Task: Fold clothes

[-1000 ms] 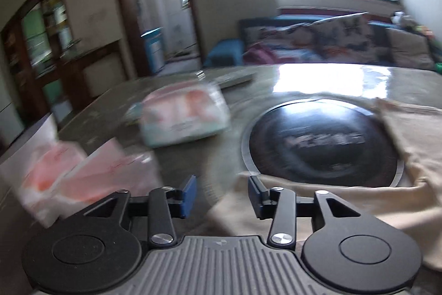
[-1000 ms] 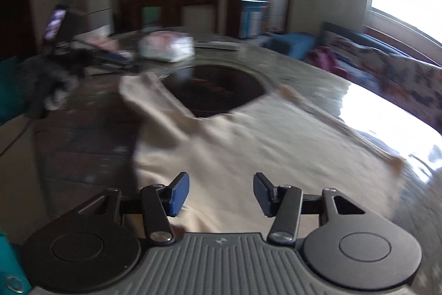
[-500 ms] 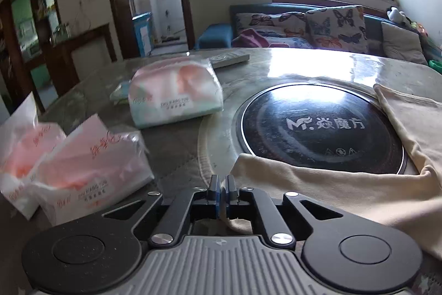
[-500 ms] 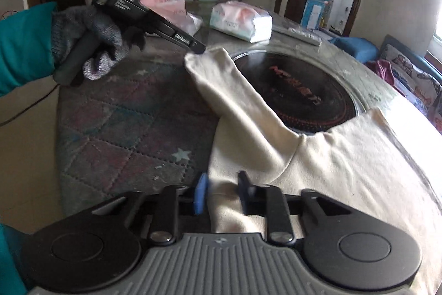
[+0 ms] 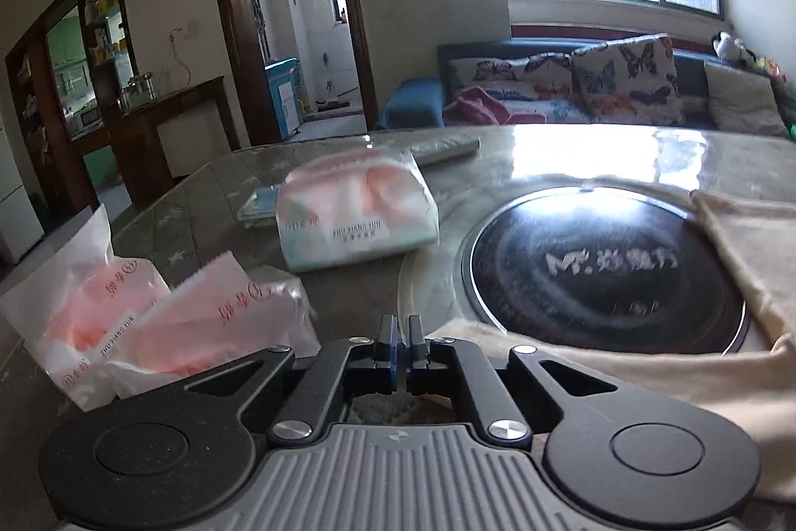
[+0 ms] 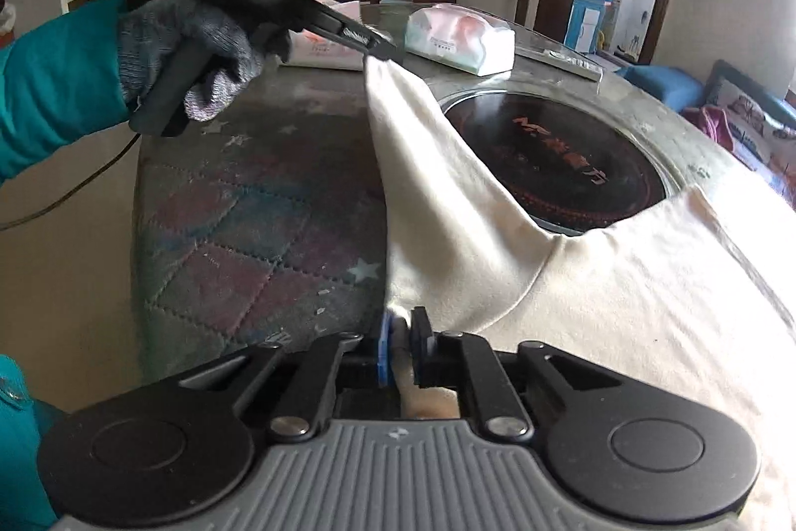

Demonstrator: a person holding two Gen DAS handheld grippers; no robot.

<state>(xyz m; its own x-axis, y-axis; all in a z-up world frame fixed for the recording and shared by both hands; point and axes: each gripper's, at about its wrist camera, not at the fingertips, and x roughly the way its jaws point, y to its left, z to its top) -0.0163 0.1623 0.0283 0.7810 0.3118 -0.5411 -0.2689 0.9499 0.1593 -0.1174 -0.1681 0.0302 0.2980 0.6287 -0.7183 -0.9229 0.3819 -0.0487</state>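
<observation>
Your left hand-held gripper (image 6: 380, 52) pinches one corner of the cream garment (image 6: 572, 282), lifted above the table (image 6: 258, 202). Your right hand-held gripper (image 6: 402, 339) is clamped on the near edge, the cloth stretched between them.

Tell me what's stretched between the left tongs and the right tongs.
A lifted edge of the cream garment spans from the left tongs to the right tongs, clearest in the right wrist view.

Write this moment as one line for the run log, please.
phase: lifting garment edge | left tool: shut on cream garment corner | right tool: shut on near edge | fabric between raised off table
</observation>
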